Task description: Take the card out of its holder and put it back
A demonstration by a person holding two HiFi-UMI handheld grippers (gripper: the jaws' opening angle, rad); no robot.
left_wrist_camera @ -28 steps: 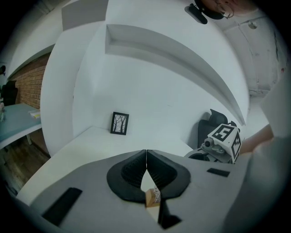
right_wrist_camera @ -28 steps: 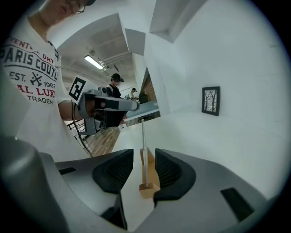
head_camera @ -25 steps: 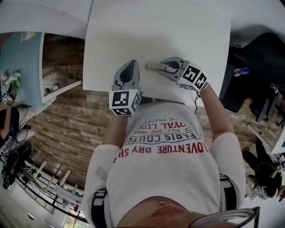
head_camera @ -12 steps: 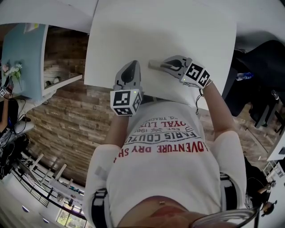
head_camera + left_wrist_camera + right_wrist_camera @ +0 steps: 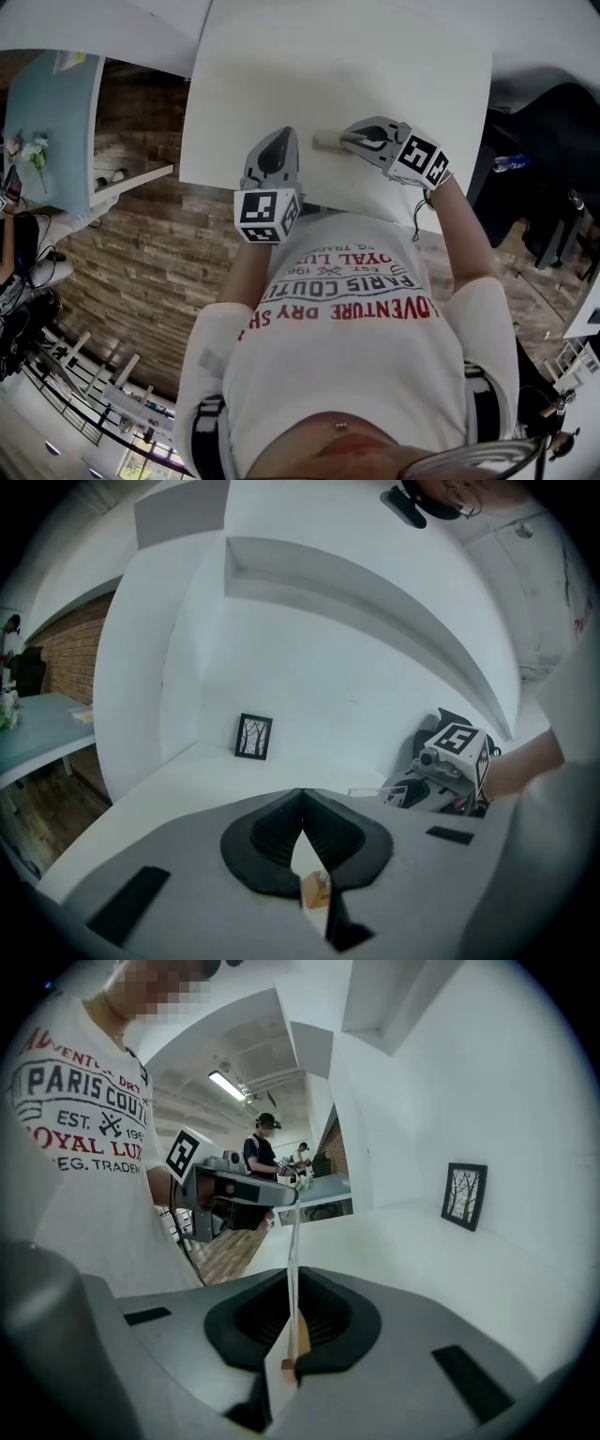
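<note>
The main change is at the right gripper (image 5: 351, 141). A second ago its jaws were spread to either side of the card (image 5: 325, 141); now they are closing and are drawn in almost flat against it. In the right gripper view the card is seen edge-on, as a thin pale line running up from between the pads. A thing is therefore plainly between the jaws, and the pads appear to be pressed on both its faces. The gripper's place has hardly been altered: it is pointed leftward, low over the near part of the worktop (image 5: 356, 66).

The card is found just left of the right gripper's tips, close to the near edge of the worktop and a little right of the left gripper (image 5: 279, 137). The holder cannot be told apart from the card in any view, so whether the card is in it or out of it cannot be said.

The left gripper has not been moved. It is kept at the near edge, pointed toward the far side, with its jaws brought together at the tips and nothing seen between them.

It is judged that the grasp has only just been made, and that pulling or seating the card is the step in hand. With one gripper alone on the card, the holder may be dragged along unless it is steadied by the left gripper.
</note>
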